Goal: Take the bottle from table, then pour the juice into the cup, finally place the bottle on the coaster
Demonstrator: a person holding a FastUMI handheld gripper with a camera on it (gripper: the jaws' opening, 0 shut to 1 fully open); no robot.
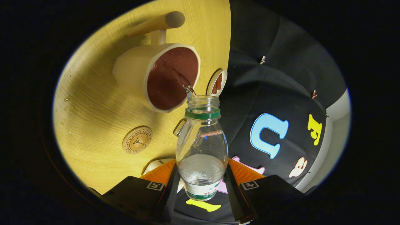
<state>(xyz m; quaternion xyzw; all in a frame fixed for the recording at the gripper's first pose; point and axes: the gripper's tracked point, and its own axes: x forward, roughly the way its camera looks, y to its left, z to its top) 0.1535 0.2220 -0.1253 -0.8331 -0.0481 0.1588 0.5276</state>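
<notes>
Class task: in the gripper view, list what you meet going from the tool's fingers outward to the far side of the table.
tool shut on the bottle → bottle's open mouth → cup → wooden handle.

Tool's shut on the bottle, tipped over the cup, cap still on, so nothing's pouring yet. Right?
Not quite: the cap is off. The gripper view shows the tool shut on the bottle, tipped at the cup, with its mouth open and a thin stream running into the cup.
</notes>
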